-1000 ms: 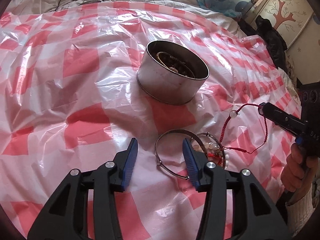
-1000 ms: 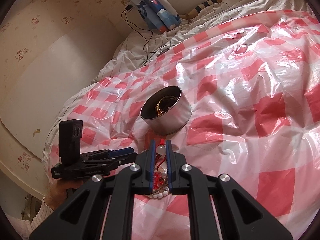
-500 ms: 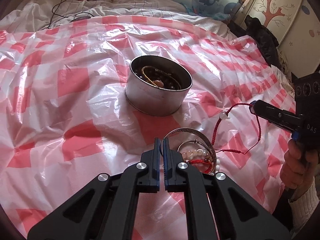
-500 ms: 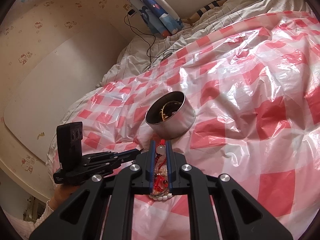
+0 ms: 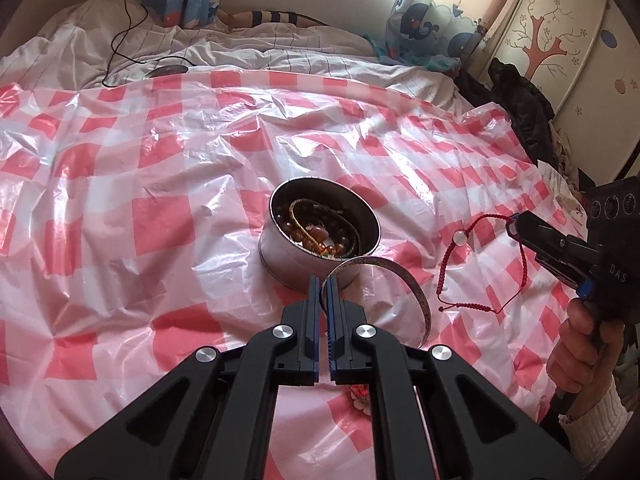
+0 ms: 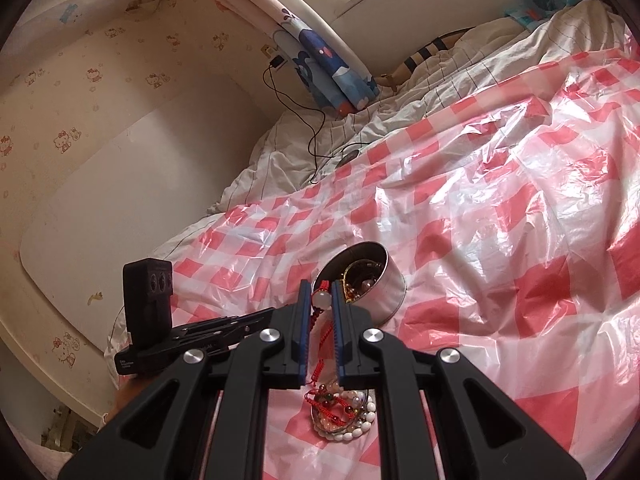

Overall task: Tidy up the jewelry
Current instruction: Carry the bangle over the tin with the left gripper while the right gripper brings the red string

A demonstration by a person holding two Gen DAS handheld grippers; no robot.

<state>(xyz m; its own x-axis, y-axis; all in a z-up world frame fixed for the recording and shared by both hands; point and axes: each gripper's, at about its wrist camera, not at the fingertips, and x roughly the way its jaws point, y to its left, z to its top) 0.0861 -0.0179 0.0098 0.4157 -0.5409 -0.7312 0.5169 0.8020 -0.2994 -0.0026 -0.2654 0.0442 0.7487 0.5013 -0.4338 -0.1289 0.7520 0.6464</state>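
A round metal tin (image 5: 280, 248) with bead and chain jewelry inside sits on the red-and-white checked plastic sheet (image 5: 160, 224); it also shows in the right wrist view (image 6: 390, 284). My left gripper (image 5: 323, 280) is shut on a thin silver bangle (image 5: 404, 276), lifted just in front of the tin. My right gripper (image 5: 514, 222) is shut on a red cord bracelet (image 5: 478, 264) with a white bead (image 6: 323, 300), hanging to the right of the tin. A pile of pearl and red-cord bracelets (image 6: 344, 414) lies on the sheet below my right gripper.
The sheet covers a bed with white bedding (image 5: 240, 52) at the far edge. A black cable (image 6: 316, 140) runs from the wall onto the bedding. A wardrobe with a tree print (image 5: 552, 40) and dark clothes (image 5: 520, 100) stand to the right.
My left gripper closed on the silver bangle and lifted it toward the tin. My right gripper rose with the red cord bracelet, away from the pile.
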